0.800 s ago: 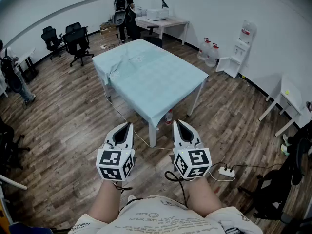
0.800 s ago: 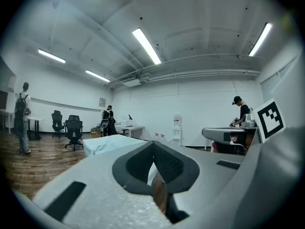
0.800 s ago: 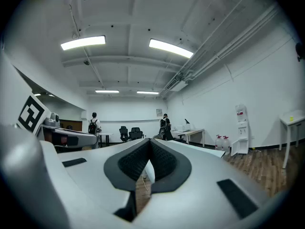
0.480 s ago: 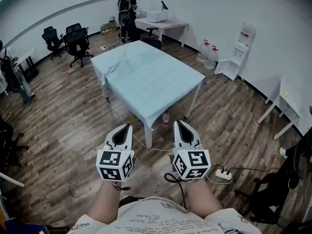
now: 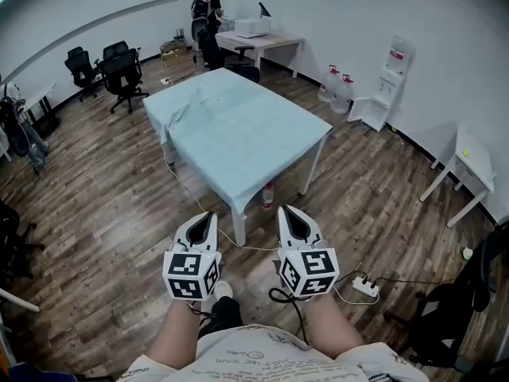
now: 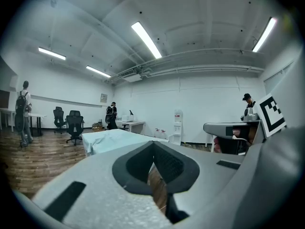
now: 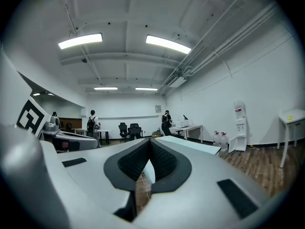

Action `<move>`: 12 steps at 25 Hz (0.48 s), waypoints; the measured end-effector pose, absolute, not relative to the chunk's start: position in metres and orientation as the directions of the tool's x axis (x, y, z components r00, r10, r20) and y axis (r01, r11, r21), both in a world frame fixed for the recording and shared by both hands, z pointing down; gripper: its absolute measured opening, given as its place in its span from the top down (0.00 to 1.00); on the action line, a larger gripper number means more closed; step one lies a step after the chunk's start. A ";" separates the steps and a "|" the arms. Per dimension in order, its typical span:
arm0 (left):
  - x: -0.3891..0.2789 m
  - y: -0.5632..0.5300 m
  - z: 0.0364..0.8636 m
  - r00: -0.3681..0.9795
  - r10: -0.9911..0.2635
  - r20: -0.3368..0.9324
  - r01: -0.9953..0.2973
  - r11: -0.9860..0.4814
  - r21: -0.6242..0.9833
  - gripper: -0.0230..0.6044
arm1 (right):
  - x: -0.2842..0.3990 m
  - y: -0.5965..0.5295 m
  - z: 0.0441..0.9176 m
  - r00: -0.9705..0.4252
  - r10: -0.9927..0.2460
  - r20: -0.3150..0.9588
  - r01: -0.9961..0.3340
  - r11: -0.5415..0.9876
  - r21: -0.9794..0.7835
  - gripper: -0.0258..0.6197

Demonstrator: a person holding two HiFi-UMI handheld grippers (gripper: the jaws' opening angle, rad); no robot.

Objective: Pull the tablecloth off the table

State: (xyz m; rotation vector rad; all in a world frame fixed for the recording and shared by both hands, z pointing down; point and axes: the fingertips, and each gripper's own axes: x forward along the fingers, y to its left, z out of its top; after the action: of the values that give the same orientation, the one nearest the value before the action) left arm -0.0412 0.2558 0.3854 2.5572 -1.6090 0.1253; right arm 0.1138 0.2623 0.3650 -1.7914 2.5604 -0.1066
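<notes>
Jaws pressed together on left hand-held gripper (image 5: 208, 215) and right hand-held gripper (image 5: 284, 211), nothing between them. Both held about level, well short of the desk (image 5: 238, 223). Pale tablecloth (image 5: 238, 130) lies spread over the whole top. Pull not begun; approach and grasp left to do. Head view gives the cloth's full spread. Gripper views catch it edge-on, under ceiling lights (image 7: 81, 40).

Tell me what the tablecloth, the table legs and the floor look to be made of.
Tablecloth: thin matte fabric, perhaps plastic sheet, pale blue-green; it drapes and wrinkles.
Table legs: white, smooth, slim, probably painted metal.
Floor: brown wood-grain planks with slight sheen; real wood or laminate, unclear.
</notes>
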 end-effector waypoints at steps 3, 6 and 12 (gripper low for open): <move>-0.041 0.230 0.390 0.443 -0.887 0.132 -0.896 -0.439 0.062 0.94 | 0.110 0.238 0.369 -0.340 -0.940 0.035 -0.940 0.338 -0.050 0.94; -0.051 0.194 0.390 0.453 -0.884 0.118 -0.891 -0.449 0.064 0.94 | 0.100 0.203 0.371 -0.332 -0.943 0.036 -0.943 0.331 -0.036 0.94; -0.079 0.104 0.386 0.473 -0.873 0.121 -0.881 -0.467 0.076 0.94 | 0.074 0.119 0.366 -0.318 -0.947 0.037 -0.947 0.316 -0.050 0.94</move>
State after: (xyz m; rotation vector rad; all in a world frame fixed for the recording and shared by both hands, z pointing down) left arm -0.0791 0.1042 0.3864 2.5843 -1.5476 0.0979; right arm 0.0741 0.1191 0.3665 -1.8351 2.5489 -0.0981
